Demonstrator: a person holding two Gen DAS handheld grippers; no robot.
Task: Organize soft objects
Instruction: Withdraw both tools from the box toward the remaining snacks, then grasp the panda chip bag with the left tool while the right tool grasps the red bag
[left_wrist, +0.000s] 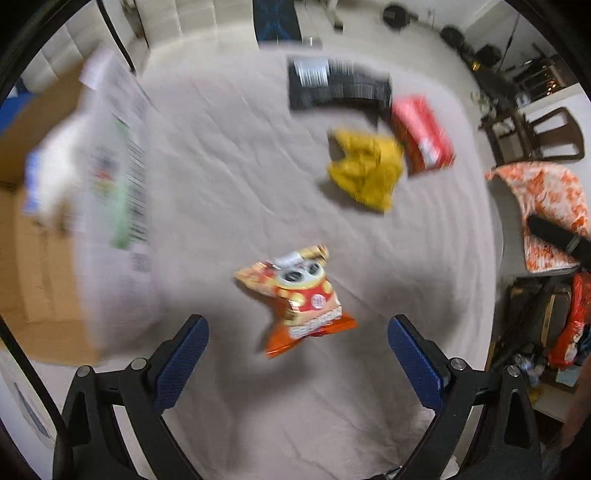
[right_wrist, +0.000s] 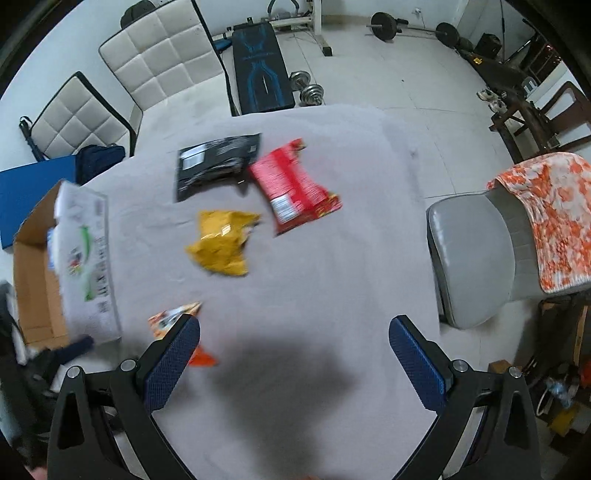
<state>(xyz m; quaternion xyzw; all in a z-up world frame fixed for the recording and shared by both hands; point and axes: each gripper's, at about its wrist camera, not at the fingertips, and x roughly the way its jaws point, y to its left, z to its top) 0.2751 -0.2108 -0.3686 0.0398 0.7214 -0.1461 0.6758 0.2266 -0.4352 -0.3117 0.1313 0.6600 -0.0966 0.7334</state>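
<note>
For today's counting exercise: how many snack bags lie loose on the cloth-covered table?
4. The black bag lies farthest, the red bag right beside it, the yellow bag nearer, and the orange bag nearest. More may sit hidden in the box.

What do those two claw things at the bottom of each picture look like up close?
Both look alike. The left gripper and the right gripper each have two flat fingers faced with dark blue, finely textured pads. The fingers sit on black plastic link arms with triangular cut-outs, joined by round silver pivot pins. No cables, lettering or sleeves can be seen.
</note>
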